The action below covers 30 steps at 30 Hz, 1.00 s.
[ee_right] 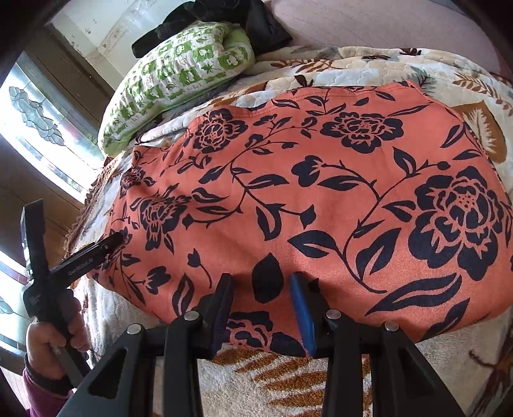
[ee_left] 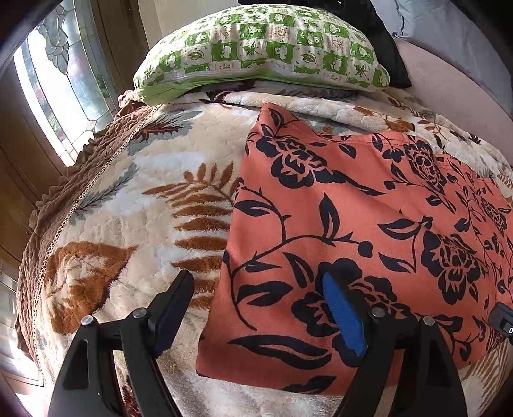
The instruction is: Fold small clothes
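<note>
Orange floral garment (ee_right: 320, 199) flat on leaf-print blanket (ee_left: 128, 205); left claw (ee_left: 259, 314) open astride its edge; right claw (ee_right: 261, 308) open, empty, above near hem; pillow (ee_left: 256, 48) beyond.

One orange floral garment (ee_right: 320, 199), one green-checked pillow (ee_left: 263, 48), one leaf-patterned blanket (ee_left: 128, 199), one black cloth bundle (ee_right: 224, 19) at the top, two tools: left tool (ee_left: 256, 308), right tool (ee_right: 261, 308).
</note>
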Each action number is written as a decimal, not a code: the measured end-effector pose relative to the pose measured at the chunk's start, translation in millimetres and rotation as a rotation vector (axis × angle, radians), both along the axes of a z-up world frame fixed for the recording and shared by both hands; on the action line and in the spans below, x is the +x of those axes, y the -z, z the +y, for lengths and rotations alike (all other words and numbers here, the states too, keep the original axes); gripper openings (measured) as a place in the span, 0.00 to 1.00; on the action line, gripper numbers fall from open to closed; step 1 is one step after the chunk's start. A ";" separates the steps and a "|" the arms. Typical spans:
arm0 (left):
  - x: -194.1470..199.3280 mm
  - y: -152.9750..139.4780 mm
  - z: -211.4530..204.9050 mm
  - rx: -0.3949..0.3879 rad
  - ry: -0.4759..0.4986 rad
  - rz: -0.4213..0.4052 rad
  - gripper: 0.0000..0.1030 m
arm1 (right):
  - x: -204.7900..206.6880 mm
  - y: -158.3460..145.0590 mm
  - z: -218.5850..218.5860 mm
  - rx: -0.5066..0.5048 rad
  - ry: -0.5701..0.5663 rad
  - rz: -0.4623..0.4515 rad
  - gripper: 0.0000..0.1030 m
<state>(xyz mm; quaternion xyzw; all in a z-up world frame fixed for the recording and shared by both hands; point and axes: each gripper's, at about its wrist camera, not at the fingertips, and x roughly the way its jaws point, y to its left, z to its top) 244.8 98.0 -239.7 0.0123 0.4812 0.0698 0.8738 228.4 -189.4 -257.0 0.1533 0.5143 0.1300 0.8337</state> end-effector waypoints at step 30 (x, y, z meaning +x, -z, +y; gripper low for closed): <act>-15.7 4.2 -30.0 0.218 -0.019 -0.058 0.82 | 11.0 -0.9 -79.3 0.032 0.194 0.082 0.43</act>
